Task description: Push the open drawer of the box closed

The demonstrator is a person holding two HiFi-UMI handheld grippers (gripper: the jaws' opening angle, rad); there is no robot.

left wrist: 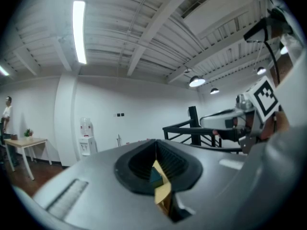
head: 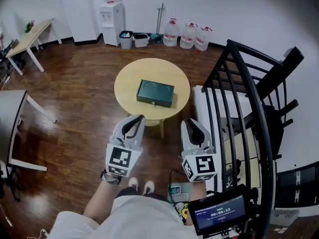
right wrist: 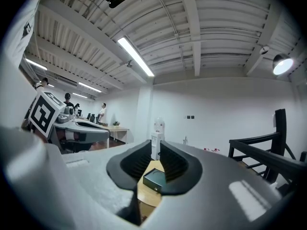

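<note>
A dark wood floor (head: 75, 83) meets white walls (head: 234, 9), with a round pale table (head: 127, 86) in the middle. By the far wall stand a water dispenser (head: 111, 15), two bins (head: 126, 39) and three water jugs (head: 187, 35). A wooden desk (head: 31, 35) sits left, a black railing (head: 244, 98) right, and a strip light (left wrist: 79, 30) glows on the beamed ceiling (left wrist: 158, 28).

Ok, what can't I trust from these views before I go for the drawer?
Drawer state: in the head view the box is small and far, so how far its drawer stands out is unclear.
Left gripper view: the left gripper's shut jaws hide all but a sliver of box and table.
Right gripper view: the right gripper's narrowly parted jaws frame only part of the box; the rest is covered.
</note>
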